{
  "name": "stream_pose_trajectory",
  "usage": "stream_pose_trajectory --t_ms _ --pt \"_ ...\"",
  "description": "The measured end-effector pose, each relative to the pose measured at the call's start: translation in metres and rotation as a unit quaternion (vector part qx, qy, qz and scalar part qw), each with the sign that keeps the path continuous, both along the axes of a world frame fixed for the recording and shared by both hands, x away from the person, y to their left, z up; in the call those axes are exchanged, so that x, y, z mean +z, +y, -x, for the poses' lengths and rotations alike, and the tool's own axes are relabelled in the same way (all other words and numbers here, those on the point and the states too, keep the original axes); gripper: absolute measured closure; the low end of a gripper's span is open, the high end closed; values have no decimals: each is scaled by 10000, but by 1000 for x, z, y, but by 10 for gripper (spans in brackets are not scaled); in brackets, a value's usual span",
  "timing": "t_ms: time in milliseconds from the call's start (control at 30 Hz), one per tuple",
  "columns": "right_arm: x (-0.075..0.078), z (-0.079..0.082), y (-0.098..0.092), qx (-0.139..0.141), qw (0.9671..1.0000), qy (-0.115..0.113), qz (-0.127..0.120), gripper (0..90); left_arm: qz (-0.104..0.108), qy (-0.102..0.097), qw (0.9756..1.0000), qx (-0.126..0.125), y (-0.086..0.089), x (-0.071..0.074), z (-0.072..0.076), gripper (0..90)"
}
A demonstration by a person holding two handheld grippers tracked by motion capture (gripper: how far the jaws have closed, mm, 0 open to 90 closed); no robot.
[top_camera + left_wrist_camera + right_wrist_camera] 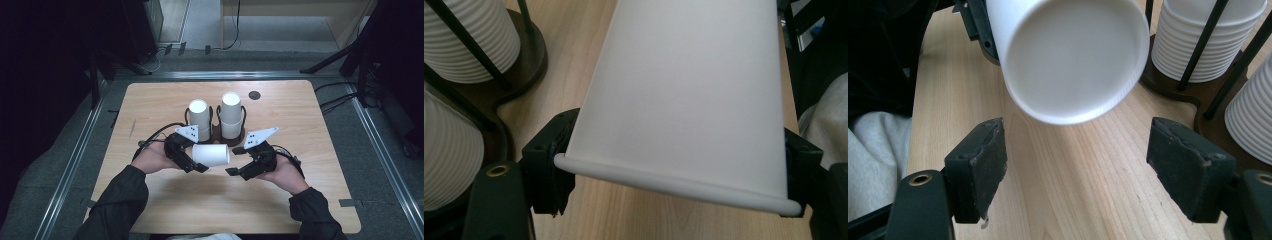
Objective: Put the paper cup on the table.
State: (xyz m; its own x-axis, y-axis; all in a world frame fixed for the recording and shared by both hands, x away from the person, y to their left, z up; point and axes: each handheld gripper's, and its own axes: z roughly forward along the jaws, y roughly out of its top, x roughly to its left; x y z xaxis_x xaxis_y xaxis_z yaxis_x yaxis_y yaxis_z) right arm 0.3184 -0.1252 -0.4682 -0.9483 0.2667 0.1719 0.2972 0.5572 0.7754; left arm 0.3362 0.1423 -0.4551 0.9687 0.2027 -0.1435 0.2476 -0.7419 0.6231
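Left claw (200,167) pinched the white cup (212,155) sideways near its rim, presenting its base to the spread, empty right claw (231,171) above mid-bench (300,115).

high view from above, facing forward and down; both gripper views close, sharing the white cup (211,154) between them

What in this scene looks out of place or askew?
One white cup lies sideways above the table, clamped near its rim by the left tongs, while the other cups stand in two stacks in the holder. The right tongs are open and hold nothing. Nothing looks spilled or damaged.
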Motion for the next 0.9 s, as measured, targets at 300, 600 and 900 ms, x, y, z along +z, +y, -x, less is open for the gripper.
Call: stream_pose_trajectory --t_ms 300,600,900 --pt "-4 1 4 22 10000 -26 70 242 -419 183 9989 -109 -12 -11 -2 228" --pt "-9 -1 17 307 9994 28 141 243 -708 330 9965 -303 -20 -20 -1 229" --pt "-14 -1 34 637 9974 -14 331 262 -874 337 9948 -389 -25 -26 4 228"
